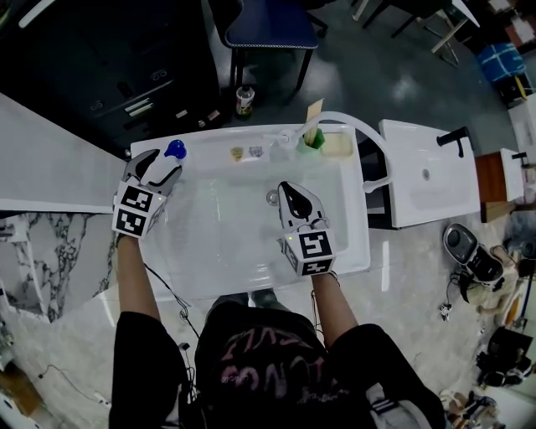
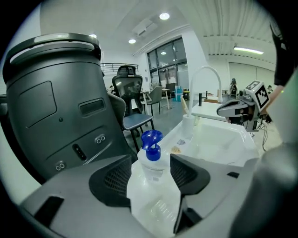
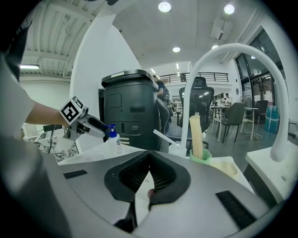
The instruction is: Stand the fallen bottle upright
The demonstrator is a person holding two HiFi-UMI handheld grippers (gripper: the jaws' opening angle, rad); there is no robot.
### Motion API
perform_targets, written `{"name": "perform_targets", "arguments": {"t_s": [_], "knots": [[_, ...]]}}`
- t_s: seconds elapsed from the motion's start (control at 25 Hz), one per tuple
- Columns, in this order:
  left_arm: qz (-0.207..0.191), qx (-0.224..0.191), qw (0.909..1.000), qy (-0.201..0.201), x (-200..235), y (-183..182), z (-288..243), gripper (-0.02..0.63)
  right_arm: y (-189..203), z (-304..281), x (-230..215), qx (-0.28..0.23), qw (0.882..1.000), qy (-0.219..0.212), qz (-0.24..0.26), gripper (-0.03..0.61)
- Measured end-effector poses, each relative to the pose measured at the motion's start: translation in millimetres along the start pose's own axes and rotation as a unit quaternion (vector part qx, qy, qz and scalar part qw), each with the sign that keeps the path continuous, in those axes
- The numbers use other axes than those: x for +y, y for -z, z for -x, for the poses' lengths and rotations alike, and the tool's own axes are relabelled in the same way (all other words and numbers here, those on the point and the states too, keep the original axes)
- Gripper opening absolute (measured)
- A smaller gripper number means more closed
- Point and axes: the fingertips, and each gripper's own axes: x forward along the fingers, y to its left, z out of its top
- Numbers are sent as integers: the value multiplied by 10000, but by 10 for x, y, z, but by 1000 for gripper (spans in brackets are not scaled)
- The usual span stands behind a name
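A clear bottle with a blue pump top (image 1: pixel 175 149) stands upright on the back left corner of the white sink's rim (image 1: pixel 151 251). In the left gripper view the bottle (image 2: pixel 151 160) rises between the two jaws. My left gripper (image 1: pixel 163 161) (image 2: pixel 151 175) is open around it, one pad on each side, not pressing. In the right gripper view the bottle (image 3: pixel 113 140) stands beside the left gripper (image 3: pixel 88 125). My right gripper (image 1: pixel 291 191) (image 3: pixel 149 160) hovers over the sink basin, shut, with nothing between its pads.
A curved white faucet (image 1: pixel 356 126) (image 3: pixel 233 51) and a green cup (image 1: pixel 311 139) (image 3: pixel 200 157) holding a brush stand on the back rim. Behind the sink are a black bin (image 2: pixel 56 102) and a chair (image 1: pixel 272 25). A white counter (image 1: pixel 427 172) adjoins at the right.
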Motion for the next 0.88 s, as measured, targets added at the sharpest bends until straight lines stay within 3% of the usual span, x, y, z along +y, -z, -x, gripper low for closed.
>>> {"name": "perform_targets", "arguments": {"t_s": [0.36, 0.88], "knots": [[630, -453, 9948, -661, -271, -21, 567, 253, -247, 264, 82, -364, 9993, -100, 19, 14], [1194, -1518, 9702, -1466, -927, -469, 1416, 78, -632, 862, 196, -972, 9947, -315, 150, 14]]}}
